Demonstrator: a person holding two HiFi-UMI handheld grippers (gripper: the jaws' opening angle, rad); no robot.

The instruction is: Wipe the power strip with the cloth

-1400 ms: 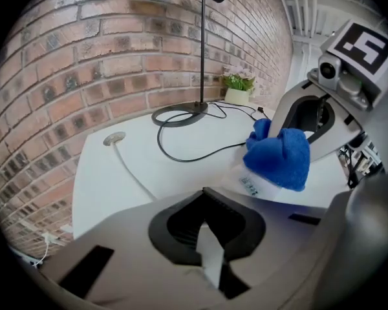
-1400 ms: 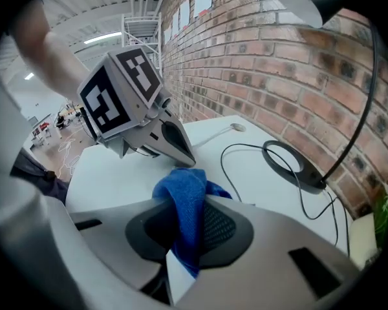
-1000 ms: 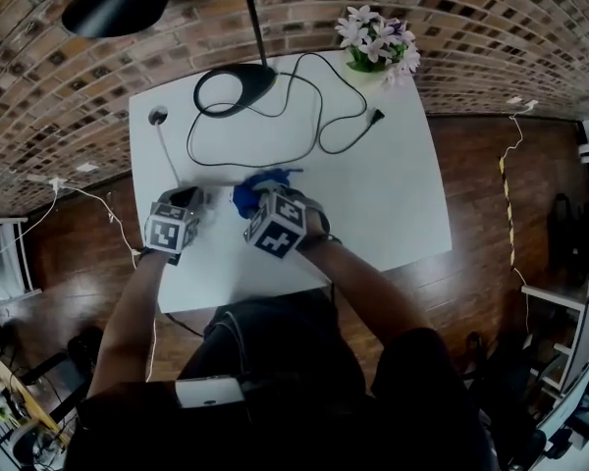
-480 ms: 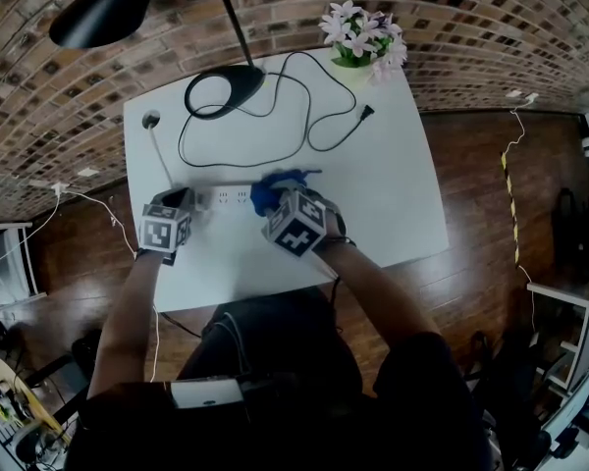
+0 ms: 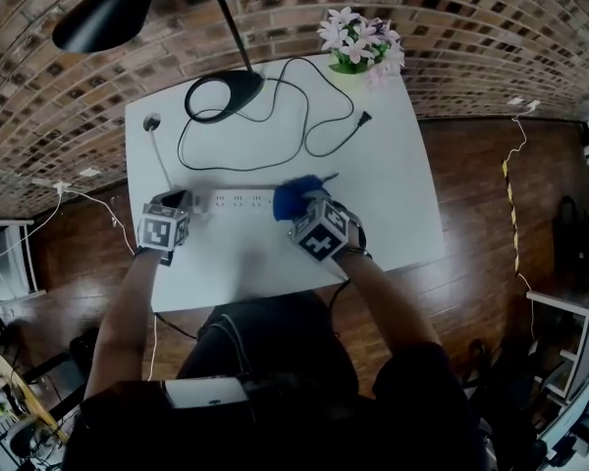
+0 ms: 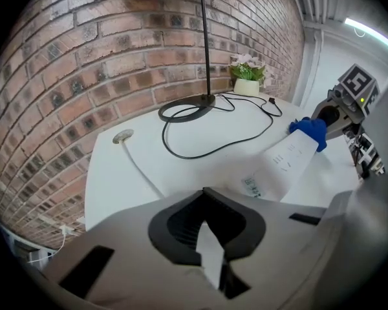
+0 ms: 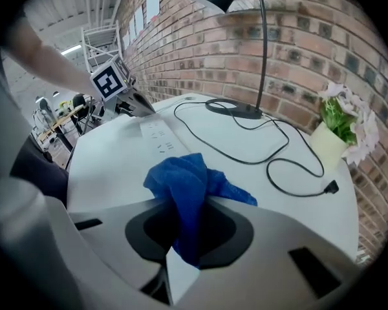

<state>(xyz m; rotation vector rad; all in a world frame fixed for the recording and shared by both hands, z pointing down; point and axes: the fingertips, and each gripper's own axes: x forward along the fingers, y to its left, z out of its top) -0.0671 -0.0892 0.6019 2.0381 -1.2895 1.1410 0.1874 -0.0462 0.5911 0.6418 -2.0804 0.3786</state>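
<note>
Both forearms [image 5: 128, 302] angle down over the worktop [image 5: 383, 194].
The right gripper [image 7: 180, 263] clamps the blue cloth [image 7: 191, 183] at the power strip [image 5: 238, 200]; the left gripper [image 6: 210, 263] has its jaws together, shown only in its own view.

The cloth [image 5: 293, 196] sits on the right end of the power strip [image 5: 238, 200].

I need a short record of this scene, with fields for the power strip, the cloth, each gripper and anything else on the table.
Power strip: white, flat on the table
Blue cloth: on the power strip's right end
Right gripper: shut on the blue cloth
Left gripper: shut, empty, at the power strip's left end
Also there: black lamp, loose cord, flowers
</note>
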